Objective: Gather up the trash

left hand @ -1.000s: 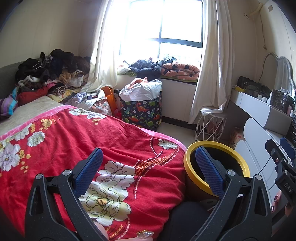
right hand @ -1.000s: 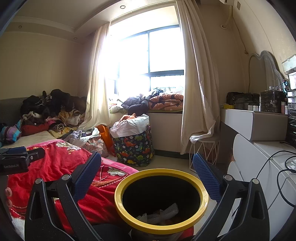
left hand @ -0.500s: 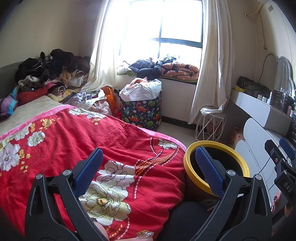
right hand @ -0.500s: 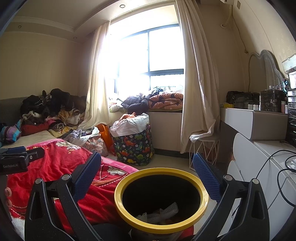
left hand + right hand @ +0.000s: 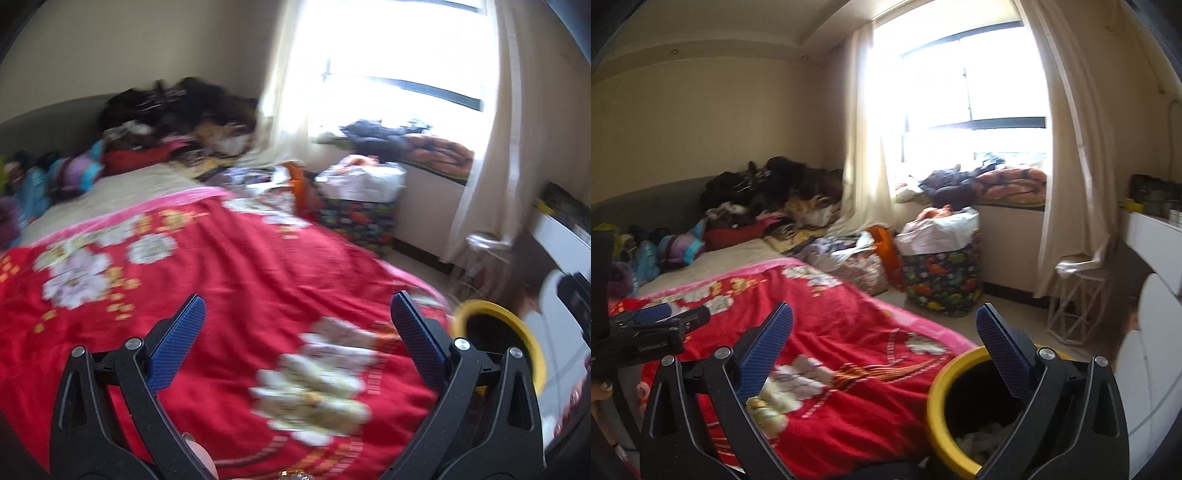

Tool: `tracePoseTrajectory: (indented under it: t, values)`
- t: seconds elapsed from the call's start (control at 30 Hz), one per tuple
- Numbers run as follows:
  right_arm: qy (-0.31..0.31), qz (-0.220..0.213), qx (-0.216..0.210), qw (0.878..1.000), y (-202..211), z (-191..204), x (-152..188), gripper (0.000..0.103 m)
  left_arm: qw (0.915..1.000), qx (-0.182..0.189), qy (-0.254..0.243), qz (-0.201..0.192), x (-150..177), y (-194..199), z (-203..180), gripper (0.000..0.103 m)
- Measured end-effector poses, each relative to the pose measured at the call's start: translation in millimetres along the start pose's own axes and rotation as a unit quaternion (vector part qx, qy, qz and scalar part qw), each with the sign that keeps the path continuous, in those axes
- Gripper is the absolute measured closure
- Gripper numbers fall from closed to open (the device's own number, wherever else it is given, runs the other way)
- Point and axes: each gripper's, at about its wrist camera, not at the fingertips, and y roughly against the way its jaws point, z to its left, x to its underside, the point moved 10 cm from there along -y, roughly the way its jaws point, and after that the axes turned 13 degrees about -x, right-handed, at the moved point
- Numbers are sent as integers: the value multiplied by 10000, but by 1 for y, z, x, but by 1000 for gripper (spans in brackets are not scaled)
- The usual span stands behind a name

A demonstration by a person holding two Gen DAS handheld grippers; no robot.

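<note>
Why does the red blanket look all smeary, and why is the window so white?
Left wrist view: motion blur smears the red blanket and its flowers, while the left gripper itself stays sharp. Right wrist view: milder blur, and the yellow-rimmed bin is readable. Both views: daylight overexposes the window to white.

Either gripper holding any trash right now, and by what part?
Nothing held. The left gripper and right gripper are both open with empty jaws, over the red blanket beside the yellow-rimmed bin.

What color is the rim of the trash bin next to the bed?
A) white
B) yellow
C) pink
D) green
B: the trash bin beside the red blanket has a bright yellow rim around its dark inside, seen in both wrist views.
</note>
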Motion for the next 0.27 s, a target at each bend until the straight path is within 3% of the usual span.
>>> tracePoseTrajectory:
  t: [0.07,0.13,0.2,0.27]
  values:
    - [10,443,-725,9964,-42,45,7,6,9969,-692,295,246,3,-23,57,11]
    - [102,1002,-1312,9862,-85,96,22,6,9864,-1394,652,578,15,-47,124,11]
    - [374,1782,-2028,9621,-131,160,53,6,9710,-2067,856,843,30,-67,181,11]
    - [579,2372,-2350,9408,-168,205,85,6,9556,-2470,1013,1246,49,-91,224,11]
